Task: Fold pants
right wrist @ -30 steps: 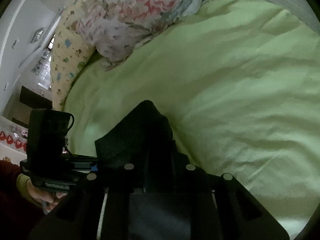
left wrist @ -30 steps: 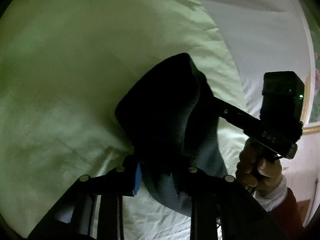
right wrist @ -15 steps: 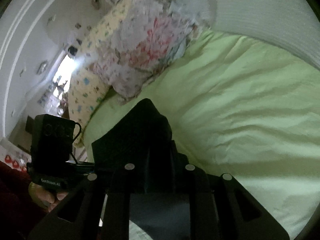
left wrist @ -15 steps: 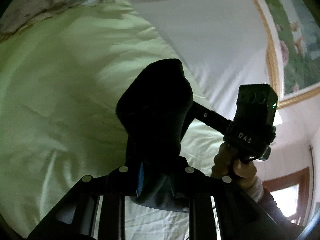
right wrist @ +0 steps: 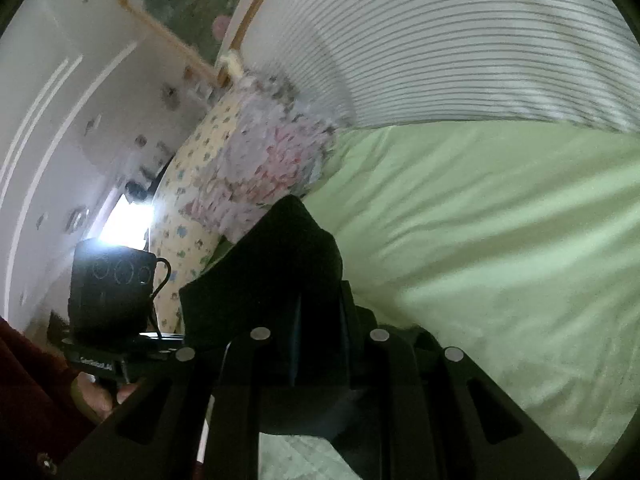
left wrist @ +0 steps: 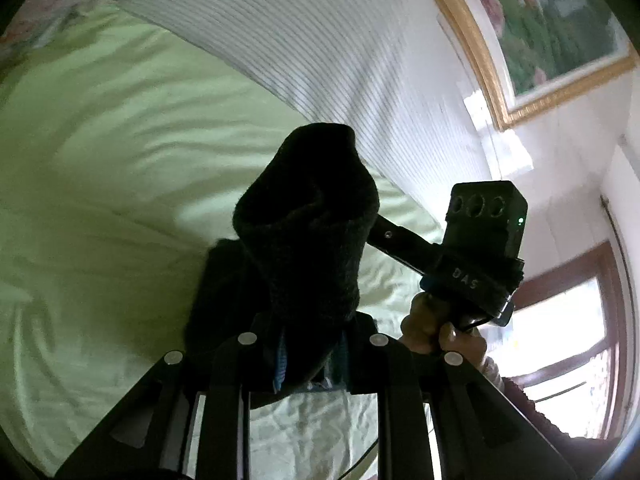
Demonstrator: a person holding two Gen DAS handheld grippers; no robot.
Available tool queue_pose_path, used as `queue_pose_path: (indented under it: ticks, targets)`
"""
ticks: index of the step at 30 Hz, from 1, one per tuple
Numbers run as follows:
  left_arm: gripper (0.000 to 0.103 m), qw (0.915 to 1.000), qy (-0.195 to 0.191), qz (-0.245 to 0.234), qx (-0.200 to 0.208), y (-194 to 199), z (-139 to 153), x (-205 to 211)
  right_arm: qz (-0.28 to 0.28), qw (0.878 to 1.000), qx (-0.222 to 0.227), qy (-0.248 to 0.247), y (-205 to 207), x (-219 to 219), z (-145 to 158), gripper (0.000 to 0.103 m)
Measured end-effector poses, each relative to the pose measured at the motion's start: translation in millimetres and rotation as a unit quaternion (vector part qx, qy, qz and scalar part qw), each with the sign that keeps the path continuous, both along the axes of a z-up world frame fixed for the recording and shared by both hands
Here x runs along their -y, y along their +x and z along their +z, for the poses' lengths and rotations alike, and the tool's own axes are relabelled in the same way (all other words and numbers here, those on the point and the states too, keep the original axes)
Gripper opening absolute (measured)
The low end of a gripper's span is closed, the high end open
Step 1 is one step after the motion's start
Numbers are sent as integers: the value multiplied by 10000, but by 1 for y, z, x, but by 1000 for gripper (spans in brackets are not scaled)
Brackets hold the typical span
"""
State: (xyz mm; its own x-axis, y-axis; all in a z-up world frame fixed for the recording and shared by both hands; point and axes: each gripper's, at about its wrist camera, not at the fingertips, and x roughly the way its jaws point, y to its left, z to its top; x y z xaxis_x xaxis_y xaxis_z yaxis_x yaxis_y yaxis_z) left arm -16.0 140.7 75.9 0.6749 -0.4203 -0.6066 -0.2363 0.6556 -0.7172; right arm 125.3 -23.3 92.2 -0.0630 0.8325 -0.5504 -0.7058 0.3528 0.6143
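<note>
Since a second ago: both views tipped up from green bed (right wrist: pixel 480 220) toward striped headboard (left wrist: pixel 340 40), pants (left wrist: pixel 304 240) lifted along. Left gripper (left wrist: pixel 310 354) fingers clamped on dark cloth; right gripper (right wrist: pixel 318 344) likewise. Pants bunched just ahead of both, held edge running hand to hand, rest hanging out of sight. Neither hand nearer

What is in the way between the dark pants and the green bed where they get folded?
Nothing visible. The pants hang pinched in the left gripper and the right gripper, above bare green sheet. The flowery pillow sits off at the bed's edge, not under them.
</note>
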Motion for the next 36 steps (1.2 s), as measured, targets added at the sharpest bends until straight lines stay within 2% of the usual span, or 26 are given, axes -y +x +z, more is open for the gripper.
queue_pose_path:
  ticks: [10, 17, 27, 33, 36]
  targets:
    - [19, 9968, 161, -784, -73, 42, -1, 59, -925, 9948, -317, 291, -2, 80, -18, 17]
    - [19, 9923, 313, -1190, -129, 74, -5, 89, -1297, 9898, -440, 401, -4, 121, -31, 17]
    - [19, 9848, 590, -1607, -285, 100, -33, 134, -1734, 9818, -667, 393, -2, 167, -60, 17]
    - [20, 9790, 898, -1800, -341, 111, -44, 160, -1897, 9783, -784, 260, 1, 183, -76, 17]
    - [25, 9755, 1005, -1927, -330, 117, -49, 171, -2027, 9755, -840, 189, 2, 191, -80, 24]
